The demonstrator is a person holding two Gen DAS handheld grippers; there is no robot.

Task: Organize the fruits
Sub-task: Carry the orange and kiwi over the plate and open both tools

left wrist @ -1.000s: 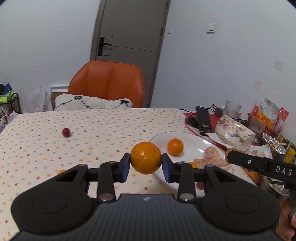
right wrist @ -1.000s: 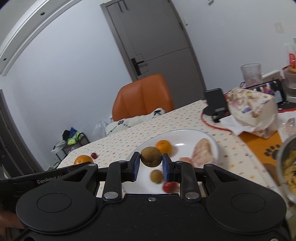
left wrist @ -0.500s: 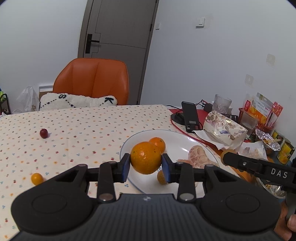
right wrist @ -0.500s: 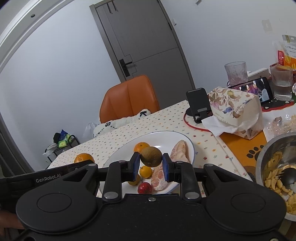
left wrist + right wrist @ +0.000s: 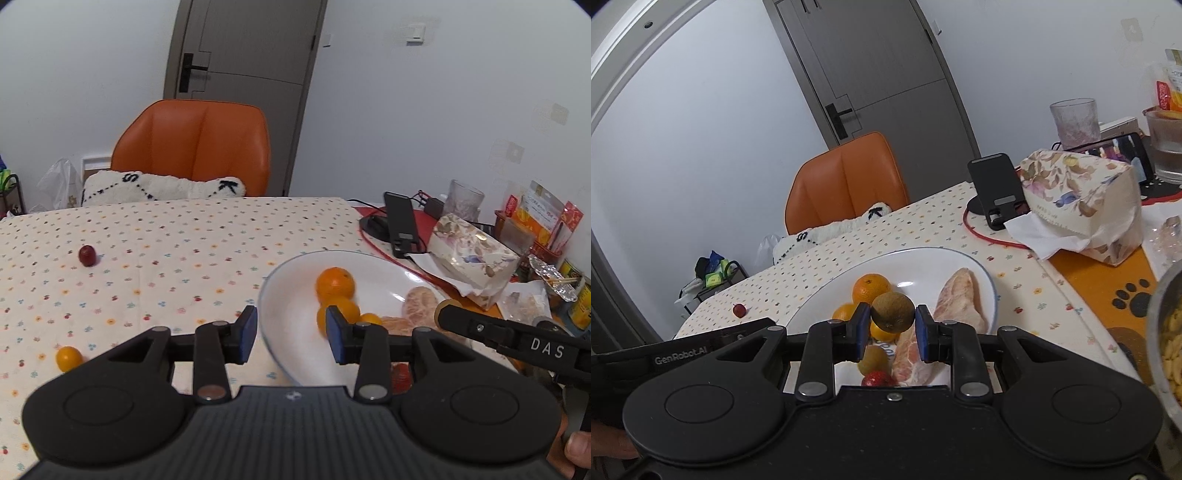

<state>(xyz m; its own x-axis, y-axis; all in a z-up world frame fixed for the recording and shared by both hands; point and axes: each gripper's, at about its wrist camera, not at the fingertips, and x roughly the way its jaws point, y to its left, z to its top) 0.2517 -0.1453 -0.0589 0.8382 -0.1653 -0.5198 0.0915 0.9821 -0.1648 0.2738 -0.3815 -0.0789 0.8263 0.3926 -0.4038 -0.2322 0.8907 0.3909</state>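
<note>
**Left gripper** (image 5: 291, 329): jaws apart, nothing between them; lower centre of the left view, over the near-left rim of the plate (image 5: 280, 288).

**Right gripper** (image 5: 892, 328): jaws clamped on a kiwi (image 5: 892, 312); centre of the right view, above the plate's near half.

**Plate, contents:** oranges (image 5: 871, 288) left of centre, a blurred one (image 5: 338, 312) by the left jaws; peeled pomelo piece (image 5: 962, 301) to the right; a second piece (image 5: 910, 356), a small greenish fruit (image 5: 873, 360) and a red fruit (image 5: 877, 379) low in the frame, under the gripper.

**Loose on worktop:** red fruit (image 5: 87, 255) at middle left of the left view; small orange fruit (image 5: 68, 359) at lower left.

**Step in hand (judged):** setting the kiwi down.

**Handling notes:**
- Lower it until it is touching or just above the plate before parting the jaws; it is round and may roll.
- Aim for the bare patch between oranges and pomelo; avoid pressing the soft pomelo.
- Part jaws slowly, then lift straight up.
- Left gripper is free for the two loose fruits.
</note>
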